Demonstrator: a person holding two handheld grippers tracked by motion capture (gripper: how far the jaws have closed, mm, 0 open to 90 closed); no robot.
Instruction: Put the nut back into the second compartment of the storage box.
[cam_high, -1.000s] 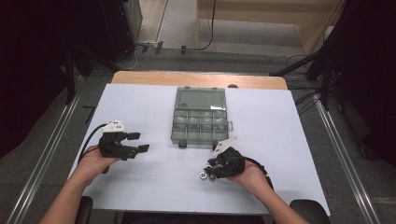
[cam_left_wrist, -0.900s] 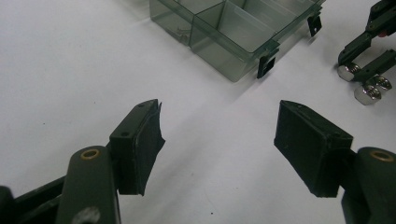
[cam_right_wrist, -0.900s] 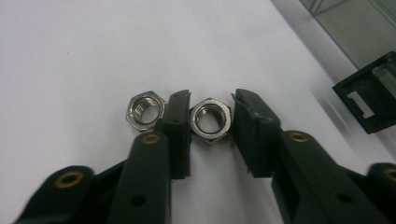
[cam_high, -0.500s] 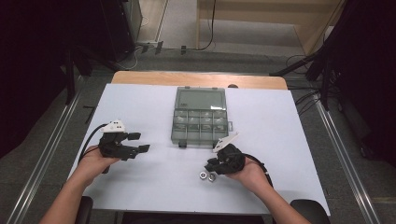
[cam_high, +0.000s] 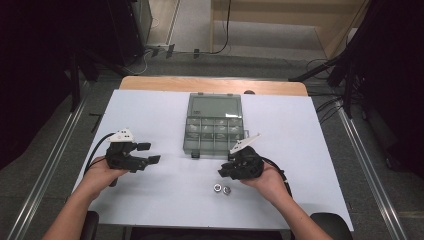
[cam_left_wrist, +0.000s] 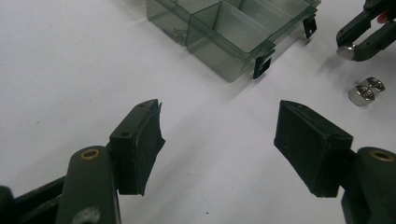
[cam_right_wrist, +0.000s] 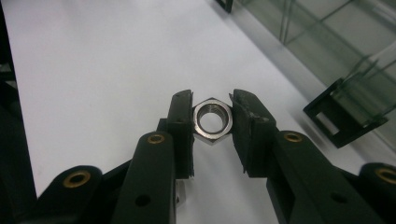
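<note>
My right gripper (cam_right_wrist: 212, 100) is shut on a steel hex nut (cam_right_wrist: 212, 139), gripped flat to flat and held just above the white table; its jaws have just been closing on it. In the high view that gripper (cam_high: 223, 172) hovers right of centre, below the box. Two more loose nuts (cam_high: 222, 189) lie on the table just in front of it, and they are seen again from the left gripper view as nuts (cam_left_wrist: 367, 89). My left gripper (cam_left_wrist: 217, 109) stands open with nothing between its pads, resting at the table's left (cam_high: 150, 153).
A clear grey compartment box (cam_high: 215, 125) with its lid open lies at the table's middle, its black latches (cam_left_wrist: 262, 65) facing me. The white table top (cam_high: 165, 200) has free room between the hands. Dark floor and rails surround the table.
The right gripper has drawn up and away from the loose nuts with one nut in its jaws, leaving two on the table. The left gripper has not moved.
</note>
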